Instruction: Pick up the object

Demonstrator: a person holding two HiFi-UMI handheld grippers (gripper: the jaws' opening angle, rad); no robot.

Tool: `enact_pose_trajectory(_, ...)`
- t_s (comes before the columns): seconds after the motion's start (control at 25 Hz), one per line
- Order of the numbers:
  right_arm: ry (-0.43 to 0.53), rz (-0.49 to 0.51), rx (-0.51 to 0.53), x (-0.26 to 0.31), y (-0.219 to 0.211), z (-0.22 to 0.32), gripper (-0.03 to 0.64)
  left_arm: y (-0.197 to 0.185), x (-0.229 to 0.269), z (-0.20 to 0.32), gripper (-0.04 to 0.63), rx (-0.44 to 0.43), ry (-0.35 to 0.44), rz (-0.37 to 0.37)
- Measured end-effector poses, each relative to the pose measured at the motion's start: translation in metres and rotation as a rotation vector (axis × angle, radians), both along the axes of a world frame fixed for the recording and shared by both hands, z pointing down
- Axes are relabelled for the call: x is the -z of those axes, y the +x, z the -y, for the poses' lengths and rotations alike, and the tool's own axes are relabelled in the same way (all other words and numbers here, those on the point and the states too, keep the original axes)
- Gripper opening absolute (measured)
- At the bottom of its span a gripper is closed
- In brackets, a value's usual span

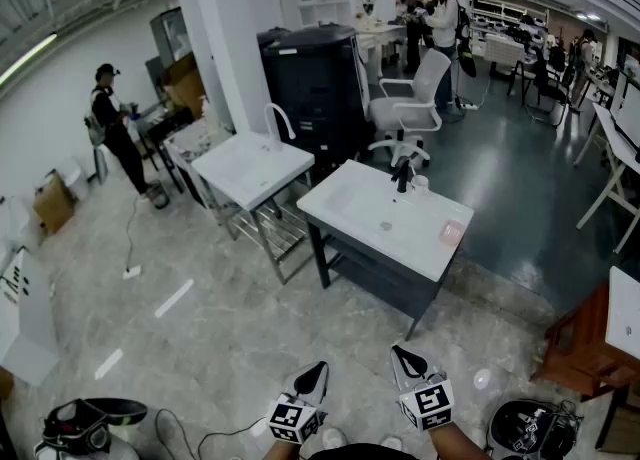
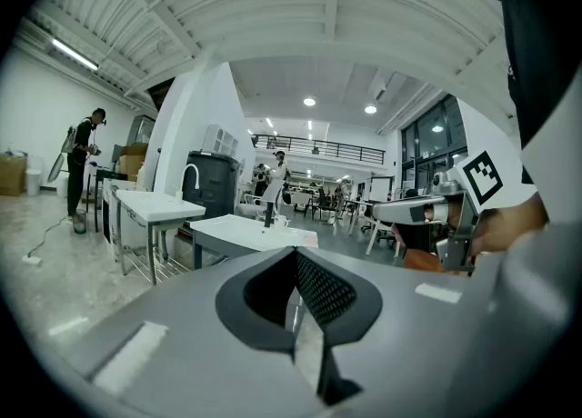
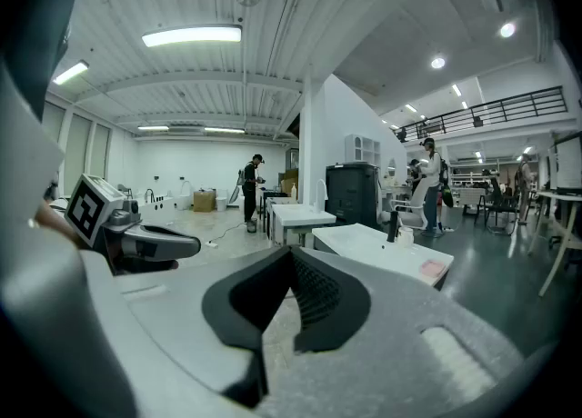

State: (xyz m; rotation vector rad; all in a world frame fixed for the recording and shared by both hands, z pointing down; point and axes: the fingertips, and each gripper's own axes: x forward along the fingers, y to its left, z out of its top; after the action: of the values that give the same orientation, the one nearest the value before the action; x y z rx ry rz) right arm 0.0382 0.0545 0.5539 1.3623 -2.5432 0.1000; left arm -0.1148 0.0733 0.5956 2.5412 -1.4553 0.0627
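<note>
Lying near the right-hand end of a white rectangular basin top on a dark frame (image 1: 372, 220), a small flat pink object (image 1: 452, 231) is seen. Well apart from it, the left gripper (image 1: 320, 368) and right gripper (image 1: 399, 352) are held with jaws closed together, nothing between them.

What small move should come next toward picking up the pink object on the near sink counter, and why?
Probably step toward the sink counter, leading with the right gripper. Its jaws are shut with nothing between them, and the pink object lies well ahead at the counter's right end, apparently out of reach.
</note>
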Motion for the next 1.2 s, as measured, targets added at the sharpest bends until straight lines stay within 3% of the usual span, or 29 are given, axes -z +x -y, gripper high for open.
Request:
enact_pose_trajectory(0.48,0.012,-0.002,-0.019,0.008,0.001,-0.010,0.002,0.006,0.002,-0.012,0.018,-0.019,-0.002,-0.012)
enact_pose_trajectory(0.64,0.023,0.051,-0.013,0.013,-0.010,-0.010,0.002,0.002,0.002,-0.013,0.018,-0.036,0.002,-0.008)
enact_pose_trajectory(1.2,0.023,0.113,-0.048,0.010,-0.062,-0.013,0.003,-0.053,-0.006,-0.009,0.018,-0.066,0.016,-0.009)
